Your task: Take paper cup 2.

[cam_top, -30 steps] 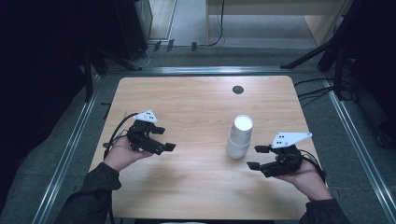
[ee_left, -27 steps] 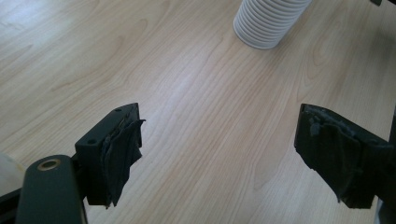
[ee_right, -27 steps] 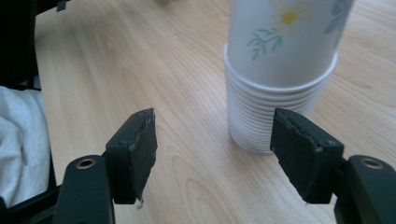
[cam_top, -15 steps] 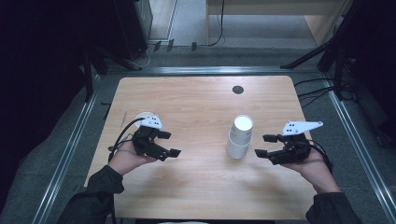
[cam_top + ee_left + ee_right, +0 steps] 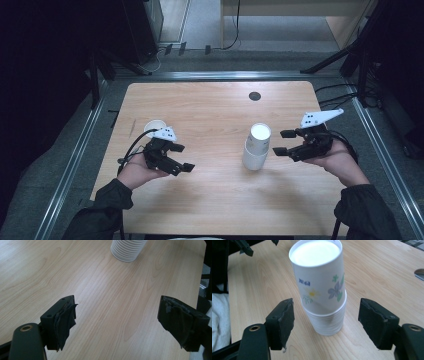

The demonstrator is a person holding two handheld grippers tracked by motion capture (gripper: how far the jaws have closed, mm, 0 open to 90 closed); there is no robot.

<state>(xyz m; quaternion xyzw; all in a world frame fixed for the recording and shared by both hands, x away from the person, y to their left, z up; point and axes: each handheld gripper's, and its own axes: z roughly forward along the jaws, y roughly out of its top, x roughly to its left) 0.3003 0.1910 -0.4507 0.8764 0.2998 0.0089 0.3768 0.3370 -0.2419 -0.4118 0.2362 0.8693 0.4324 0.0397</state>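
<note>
A stack of white paper cups [image 5: 256,147] stands upside down right of the table's middle; its top cup has a flower print [image 5: 322,290]. My right gripper [image 5: 281,142] hangs just right of the stack, open. In the right gripper view its two jaws [image 5: 328,312] stand wide on either side of the stack without touching it. My left gripper [image 5: 182,157] is open at the left, over bare wood [image 5: 117,325], and points toward the stack's ribbed base [image 5: 127,250]. A single white cup rim [image 5: 154,126] shows just behind the left gripper.
The wooden table [image 5: 210,205] has a dark round hole [image 5: 255,96] near its far edge. Metal rails run along both sides, with cables on the floor at the right. Bare wood lies between the two grippers and in front of them.
My right gripper has risen and moved away from the near edge, coming level with the cup stack's side. The left gripper has barely shifted.
</note>
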